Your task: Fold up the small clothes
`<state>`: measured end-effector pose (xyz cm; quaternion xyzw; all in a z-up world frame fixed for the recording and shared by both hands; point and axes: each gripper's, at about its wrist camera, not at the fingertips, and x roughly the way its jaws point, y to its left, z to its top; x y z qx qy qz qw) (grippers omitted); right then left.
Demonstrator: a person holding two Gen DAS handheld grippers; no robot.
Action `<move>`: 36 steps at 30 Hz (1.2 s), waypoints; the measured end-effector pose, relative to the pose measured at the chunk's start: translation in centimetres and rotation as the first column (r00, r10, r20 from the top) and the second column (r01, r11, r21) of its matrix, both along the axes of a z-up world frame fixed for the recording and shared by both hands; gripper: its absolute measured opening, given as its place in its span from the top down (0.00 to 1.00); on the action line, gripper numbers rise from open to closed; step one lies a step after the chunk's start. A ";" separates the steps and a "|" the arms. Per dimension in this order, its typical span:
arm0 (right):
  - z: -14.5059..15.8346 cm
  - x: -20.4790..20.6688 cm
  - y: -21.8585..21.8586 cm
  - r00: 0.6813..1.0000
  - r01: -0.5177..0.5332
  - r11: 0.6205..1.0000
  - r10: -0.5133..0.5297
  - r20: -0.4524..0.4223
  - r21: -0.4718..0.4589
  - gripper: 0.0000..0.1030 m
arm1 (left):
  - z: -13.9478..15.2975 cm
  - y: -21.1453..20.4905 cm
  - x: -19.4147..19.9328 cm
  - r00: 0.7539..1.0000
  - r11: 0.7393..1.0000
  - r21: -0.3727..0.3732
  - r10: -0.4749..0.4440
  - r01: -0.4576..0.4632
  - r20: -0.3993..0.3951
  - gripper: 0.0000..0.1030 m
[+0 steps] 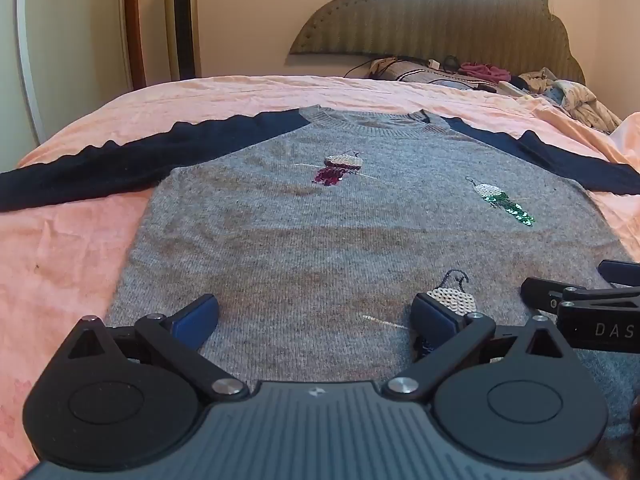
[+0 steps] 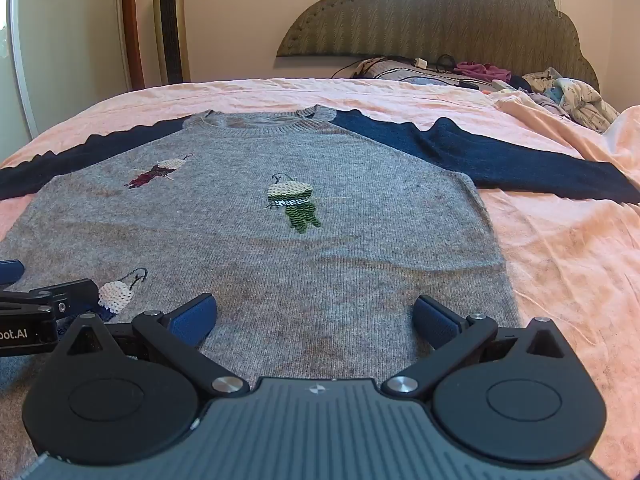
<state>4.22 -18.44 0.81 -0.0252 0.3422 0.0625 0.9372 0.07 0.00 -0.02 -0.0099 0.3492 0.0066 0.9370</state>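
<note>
- The bed (image 1: 80,240) carries my work; I use the sweater as landmark.
- The sweater (image 1: 304,220) lies flat, front up, both sleeves spread sideways, ready for folding, I judge.
- My left gripper (image 1: 316,316) hovers over its hem, jaws wide apart, nothing between them.
- My right gripper (image 2: 316,316) hovers beside it over the same hem, jaws equally apart and empty, probably to pinch the hem together.
</note>
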 end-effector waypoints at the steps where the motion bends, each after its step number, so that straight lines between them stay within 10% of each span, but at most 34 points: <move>1: 0.0 0.0 0.0 1.000 0.000 1.000 0.000 0.000 0.000 0.00 | 0.0 -0.1 0.0 1.000 1.000 0.010 0.001 -0.001 0.008 0.00; 36: 0.0 0.0 0.0 1.000 0.000 1.000 0.000 0.000 0.001 0.00 | 0.0 0.0 -0.1 1.000 1.000 0.001 0.001 -0.001 0.013 0.00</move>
